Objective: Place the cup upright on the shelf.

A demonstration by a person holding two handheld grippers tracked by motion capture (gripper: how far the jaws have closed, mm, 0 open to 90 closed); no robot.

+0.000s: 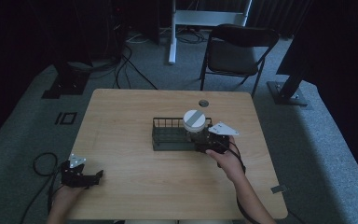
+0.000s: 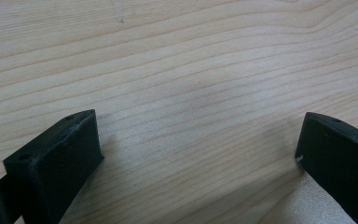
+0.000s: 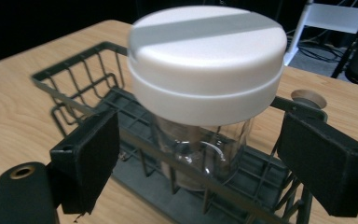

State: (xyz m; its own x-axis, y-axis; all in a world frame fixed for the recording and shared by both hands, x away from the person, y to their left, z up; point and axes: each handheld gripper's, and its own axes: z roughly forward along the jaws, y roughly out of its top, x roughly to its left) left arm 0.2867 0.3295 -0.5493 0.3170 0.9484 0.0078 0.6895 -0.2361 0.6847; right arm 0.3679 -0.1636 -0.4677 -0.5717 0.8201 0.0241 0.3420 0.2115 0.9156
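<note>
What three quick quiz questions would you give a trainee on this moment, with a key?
1. True or false: the jar with the white lid stands inside the wire basket.
2. Which gripper has only bare table between its jaws? A) left B) right
3. Fill in: the jaws of the right gripper sit on either side of the jar but are ____ of its glass.

Key: 1. True; it stands at the basket's right end. 2. A; the left gripper rests open near the table's front left corner. 3. clear; gaps show on both sides.
</note>
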